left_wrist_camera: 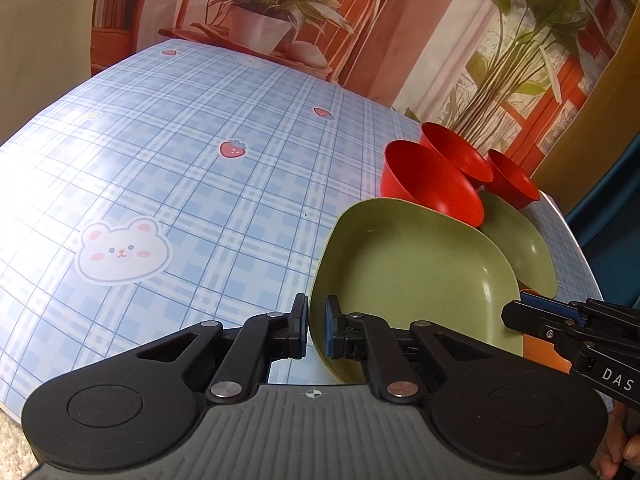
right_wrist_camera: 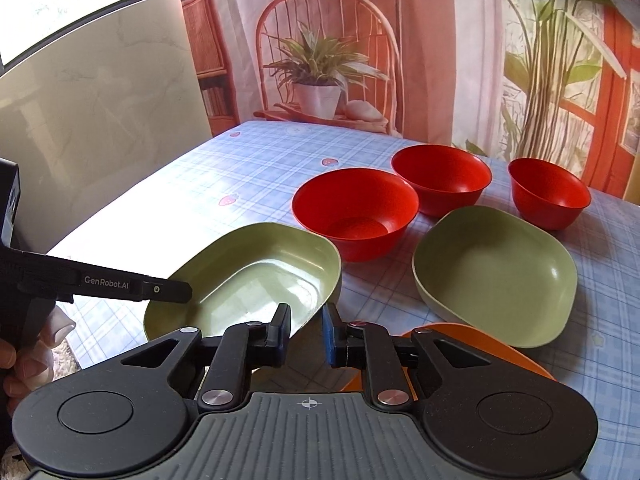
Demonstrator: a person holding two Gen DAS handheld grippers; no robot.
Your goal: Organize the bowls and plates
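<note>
**Left gripper clamping near green plate; right gripper holding nothing**

The near green plate [left_wrist_camera: 416, 276] [right_wrist_camera: 256, 280] is sitting tilted at the front edge of the table, its near rim raised. The left gripper [left_wrist_camera: 316, 328] is pinching that rim: one finger is lying outside the wall, the blue-padded finger inside, jaws closed down on it. In the right wrist view the same gripper [right_wrist_camera: 176, 291] is reaching in from 9 o'clock onto the plate's left rim.

The right gripper [right_wrist_camera: 305, 334] is hovering at the plate's 5 o'clock side, its jaws narrowly parted with nothing between them.

A second green plate [right_wrist_camera: 496, 276] [left_wrist_camera: 520, 240] is resting flat on the table at 3 o'clock of the first, well apart. Three red bowls are standing upright beyond the plates: the nearest red bowl [right_wrist_camera: 356, 216] at 12 o'clock of the held plate, the middle red bowl [right_wrist_camera: 440, 178] behind it, the far-right red bowl [right_wrist_camera: 550, 194] at 1 o'clock of the second plate.

An orange dish [right_wrist_camera: 472, 340] is showing partly under the right gripper, at 6 o'clock of the second plate.

The blue checked tablecloth [left_wrist_camera: 192, 184] [right_wrist_camera: 248, 160] is covering the table.
</note>
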